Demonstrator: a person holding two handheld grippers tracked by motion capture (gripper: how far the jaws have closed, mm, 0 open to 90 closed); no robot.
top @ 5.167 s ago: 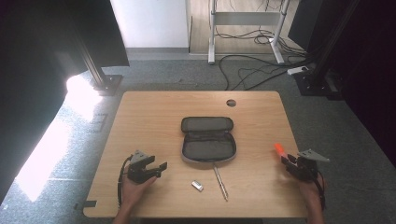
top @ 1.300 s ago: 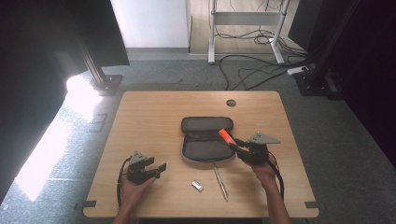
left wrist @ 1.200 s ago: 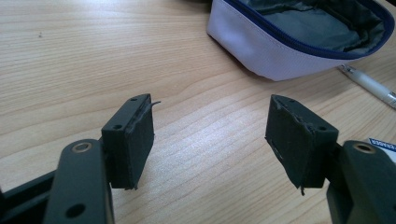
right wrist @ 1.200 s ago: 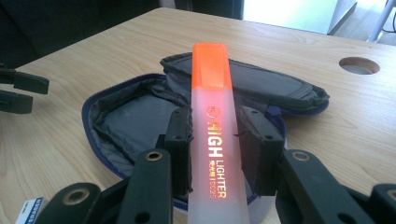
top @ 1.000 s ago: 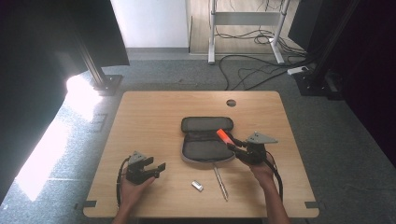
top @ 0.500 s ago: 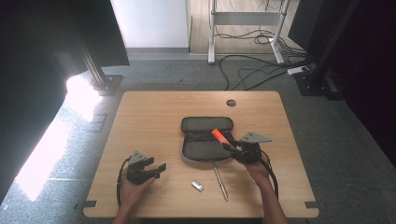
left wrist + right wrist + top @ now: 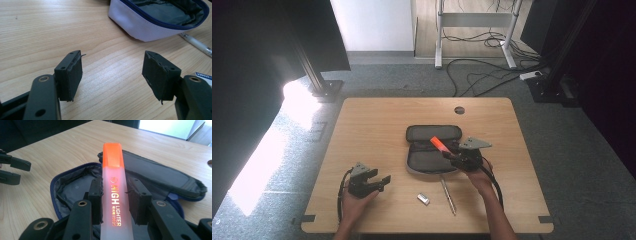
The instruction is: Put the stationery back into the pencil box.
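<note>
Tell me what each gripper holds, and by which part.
The right gripper holds an orange highlighter by the middle of its barrel. The left gripper holds nothing.

Pale wooden table top (image 7: 37,27): fine straight grain, smooth, low satin sheen. Open pencil case (image 7: 140,23): white woven cloth outside, matt, with blue zip edge; crumpled grey fabric lining. Orange highlighter (image 7: 116,192): translucent frosted plastic barrel, glossy orange cap, printed lettering. Right gripper (image 7: 114,198) and left gripper (image 7: 112,75): matt black plastic; the pads' rubbery facing is roughened, frayed at edges. White pen (image 7: 197,45): glossy plastic
</note>
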